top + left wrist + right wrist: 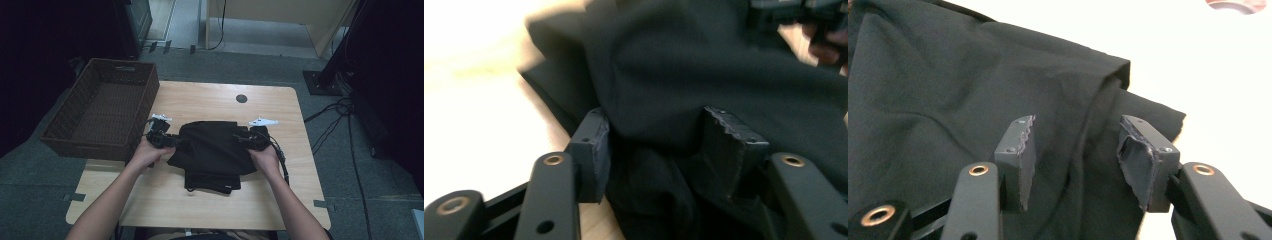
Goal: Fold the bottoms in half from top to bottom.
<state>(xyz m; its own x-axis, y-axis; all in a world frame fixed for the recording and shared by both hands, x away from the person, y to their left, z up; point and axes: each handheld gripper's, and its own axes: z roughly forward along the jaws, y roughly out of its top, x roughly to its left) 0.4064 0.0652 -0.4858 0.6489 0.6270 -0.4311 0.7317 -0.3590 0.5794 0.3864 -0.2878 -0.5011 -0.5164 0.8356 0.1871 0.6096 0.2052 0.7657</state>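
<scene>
Left gripper [654,145]: jaws apart, a fold of the black cloth [704,75] bulging up between the pads [596,150]. Cloth lies against the inner face of the near pad; whether the far pad presses on it cannot be told, the view being blurred. No firm clamp seen.

Right gripper [1075,160]: jaws apart, cloth [948,100] under and between them, pads [1023,155] clear of the fabric on both sides. A folded edge of the cloth runs just past the far pad, then bare tabletop.

High view, all places taken from the cloth [212,150]:
- Left gripper [167,140] at the cloth's left edge, touching it, held in the left hand [147,152].
- Right gripper [247,139] at the cloth's right edge, over the fabric, held in the right hand [265,157].
- Cloth is bunched into a rough heap, a narrower folded part trailing toward the person.
- Table [210,200] under the cloth, which sits about mid-table.
- Wicker basket [85,145] to the left of the cloth, well apart from it, overhanging the table's left edge.
- Small dark round mark [241,98] on the tabletop beyond the cloth, near the far edge.
</scene>
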